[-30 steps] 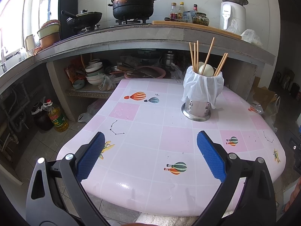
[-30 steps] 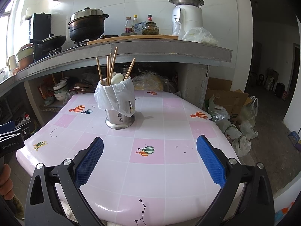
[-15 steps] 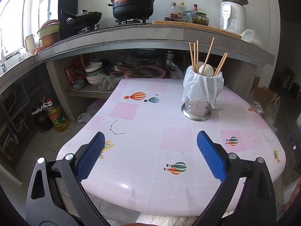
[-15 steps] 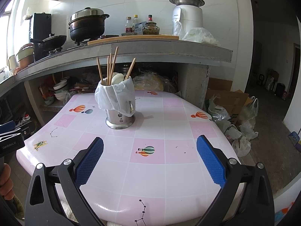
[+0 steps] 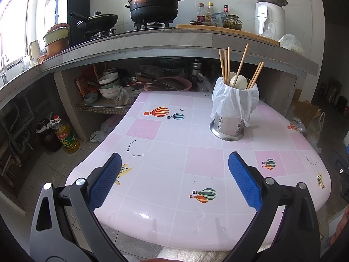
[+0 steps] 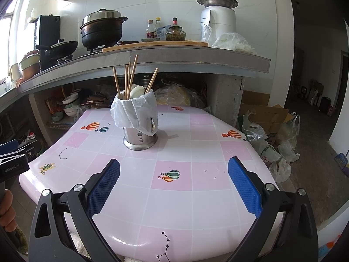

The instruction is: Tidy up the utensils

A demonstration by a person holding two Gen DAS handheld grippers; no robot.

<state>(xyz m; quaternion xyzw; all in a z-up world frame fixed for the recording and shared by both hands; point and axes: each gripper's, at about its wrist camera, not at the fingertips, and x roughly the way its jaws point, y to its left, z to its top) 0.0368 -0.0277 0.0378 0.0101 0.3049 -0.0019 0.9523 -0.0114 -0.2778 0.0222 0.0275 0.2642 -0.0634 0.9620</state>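
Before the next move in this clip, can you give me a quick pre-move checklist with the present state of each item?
1. Left hand-held gripper open and holding nothing: ok.
2. Right hand-held gripper open and holding nothing: ok.
3. Metal utensil holder upright on the pink table: ok.
4. Chopsticks and white spoon standing inside the holder: ok.
5. Loose utensils left on the table: none visible, ok.
6. White plastic bag secure over the holder's rim: cannot tell.

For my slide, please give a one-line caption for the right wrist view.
Open right gripper faces a steel utensil holder with chopsticks on a pink table.
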